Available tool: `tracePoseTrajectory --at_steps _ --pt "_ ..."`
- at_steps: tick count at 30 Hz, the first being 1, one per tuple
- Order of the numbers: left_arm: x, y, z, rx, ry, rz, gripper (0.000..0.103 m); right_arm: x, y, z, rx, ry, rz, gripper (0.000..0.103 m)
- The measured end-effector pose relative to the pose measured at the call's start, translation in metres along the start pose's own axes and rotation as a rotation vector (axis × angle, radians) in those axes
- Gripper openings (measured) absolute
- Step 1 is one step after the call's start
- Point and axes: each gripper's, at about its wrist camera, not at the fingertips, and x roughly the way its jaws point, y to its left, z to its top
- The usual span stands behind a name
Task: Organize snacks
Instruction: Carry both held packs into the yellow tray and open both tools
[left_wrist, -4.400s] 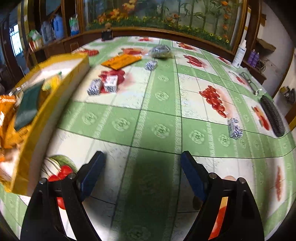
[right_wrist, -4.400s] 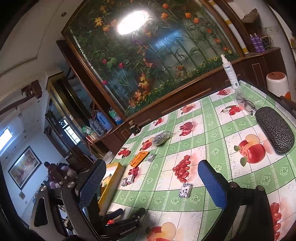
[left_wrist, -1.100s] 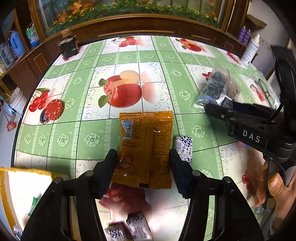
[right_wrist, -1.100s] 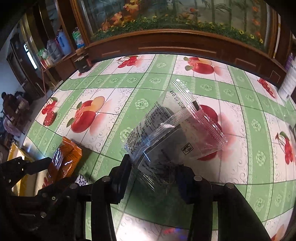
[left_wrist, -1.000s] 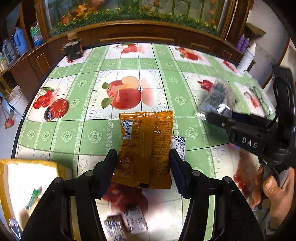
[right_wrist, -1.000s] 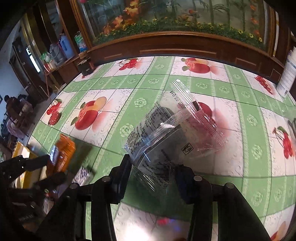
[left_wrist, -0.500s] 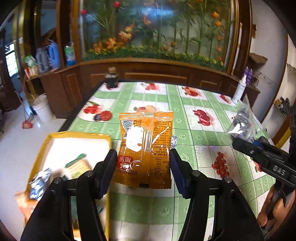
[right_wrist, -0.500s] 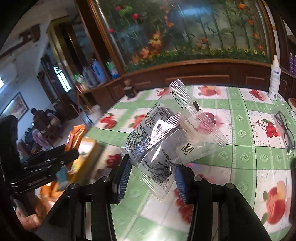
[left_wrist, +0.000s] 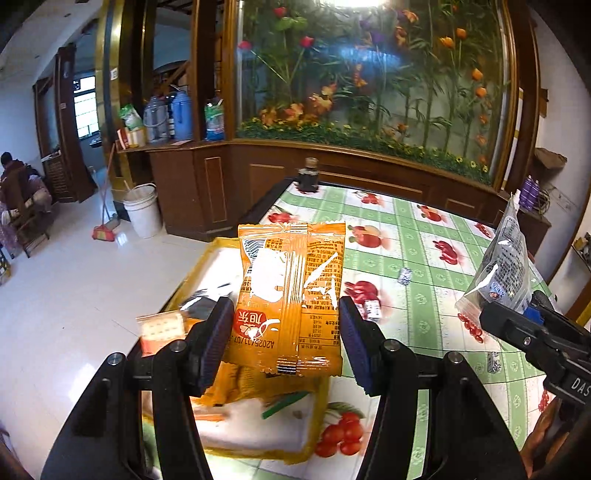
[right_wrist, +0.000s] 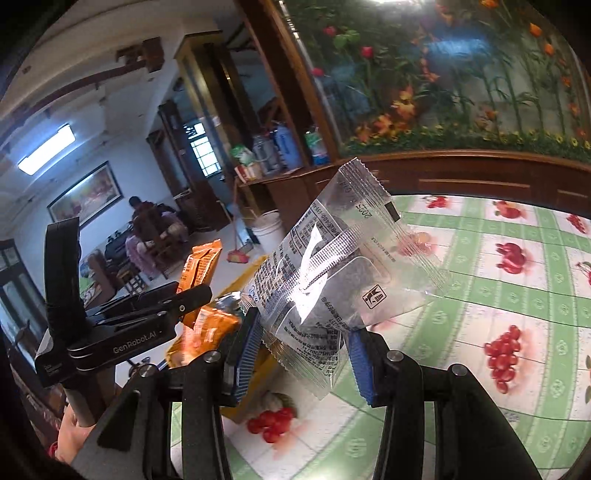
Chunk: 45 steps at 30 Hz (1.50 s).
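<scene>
My left gripper (left_wrist: 284, 341) is shut on an orange snack packet (left_wrist: 291, 291) and holds it in the air above the yellow box (left_wrist: 255, 448) at the table's left edge. The box holds several packets, among them an orange one (left_wrist: 243, 386). My right gripper (right_wrist: 301, 354) is shut on a clear packet with a dark filling (right_wrist: 332, 284), raised over the table to the right of the box (right_wrist: 255, 365). In the left wrist view that packet (left_wrist: 504, 262) and the right gripper (left_wrist: 539, 339) show at the right edge. The left gripper (right_wrist: 184, 295) with its orange packet (right_wrist: 199, 267) shows in the right wrist view.
A green tablecloth with fruit prints (left_wrist: 424, 258) covers the table. Small wrapped snacks (left_wrist: 404, 275) (left_wrist: 371, 308) (left_wrist: 493, 362) lie on it. A dark jar (left_wrist: 308, 179) stands at the far corner. Wooden cabinets, a white bucket (left_wrist: 142, 210) and a seated person (left_wrist: 16, 181) are beyond the table.
Both grippers have risen off the table with their packets and swung left. The yellow box has come under the left gripper.
</scene>
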Motion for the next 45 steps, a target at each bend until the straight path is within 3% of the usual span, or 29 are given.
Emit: tracePoseTrajectory --at_steps 10,23,37,38,40,41,42,44,45 --pt "-0.013 0.024 -0.005 -0.02 -0.043 0.048 0.057 0.017 0.04 -0.007 -0.052 0.036 0.034 0.046" --pt "-0.003 0.048 -0.012 -0.058 -0.027 0.071 0.057 0.055 0.049 -0.009 -0.082 0.099 0.057 0.046" --pt "0.036 0.069 -0.036 -0.135 0.1 0.025 0.057 0.181 0.057 -0.002 -0.132 0.292 0.08 0.046" --pt "0.036 0.07 -0.036 -0.143 0.102 0.026 0.057 0.19 0.057 -0.002 -0.137 0.308 0.079 0.047" --pt "0.039 0.073 -0.036 -0.154 0.121 0.012 0.074 0.202 0.057 -0.003 -0.142 0.324 0.074 0.051" --pt "0.04 0.074 -0.035 -0.157 0.128 0.008 0.078 0.205 0.057 -0.004 -0.145 0.326 0.067 0.054" --pt "0.04 0.076 -0.036 -0.164 0.134 0.01 0.079 0.205 0.056 -0.005 -0.145 0.324 0.057 0.058" --pt "0.04 0.079 -0.035 -0.181 0.132 0.014 0.079 0.201 0.052 -0.006 -0.149 0.305 0.028 0.077" --pt "0.037 0.081 -0.035 -0.191 0.125 0.018 0.079 0.196 0.05 -0.006 -0.154 0.289 0.011 0.077"
